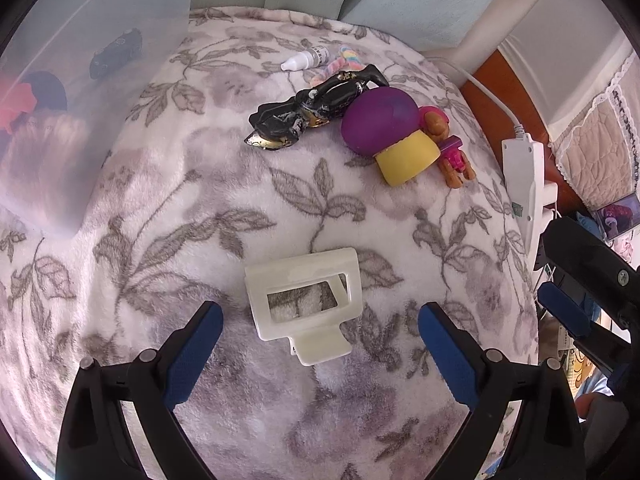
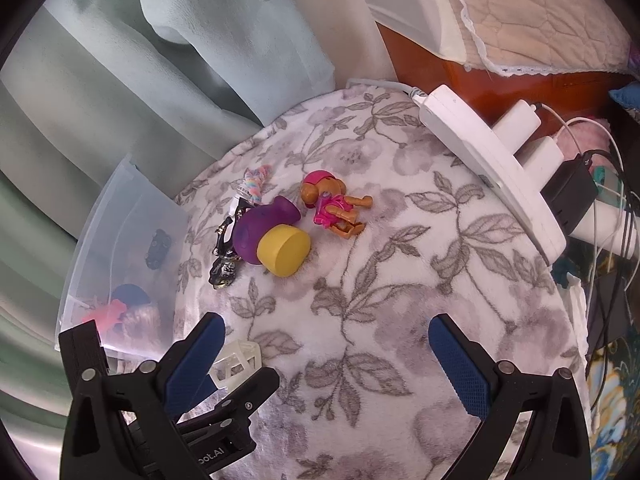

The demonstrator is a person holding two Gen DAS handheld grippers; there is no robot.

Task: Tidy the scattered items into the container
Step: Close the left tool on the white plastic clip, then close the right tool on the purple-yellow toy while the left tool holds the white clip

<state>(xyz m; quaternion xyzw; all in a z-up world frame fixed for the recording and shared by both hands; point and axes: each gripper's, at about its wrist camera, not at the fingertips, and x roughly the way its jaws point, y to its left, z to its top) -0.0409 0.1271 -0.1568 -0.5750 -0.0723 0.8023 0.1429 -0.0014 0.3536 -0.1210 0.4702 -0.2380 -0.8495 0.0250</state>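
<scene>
A white hair claw clip [image 1: 304, 304] lies on the floral blanket [image 1: 200, 208], between the open fingers of my left gripper [image 1: 320, 324]; it also shows in the right wrist view [image 2: 236, 364]. Farther off lie a black hair clip [image 1: 312, 108], a purple and yellow mushroom toy [image 1: 384, 136], a pink and brown dog figure [image 1: 448, 148], a small white dropper bottle [image 1: 308, 58] and a pastel scrunchie [image 1: 344, 62]. My right gripper [image 2: 326, 350] is open and empty above the blanket, right of the left one. The clear plastic container [image 2: 124, 232] stands at the left.
The container holds a black toy car [image 1: 116, 54], a red item [image 1: 16, 104] and other things. A white power strip [image 2: 488, 168] with plugs and cables lies at the blanket's right edge. Green curtains [image 2: 100, 92] hang behind.
</scene>
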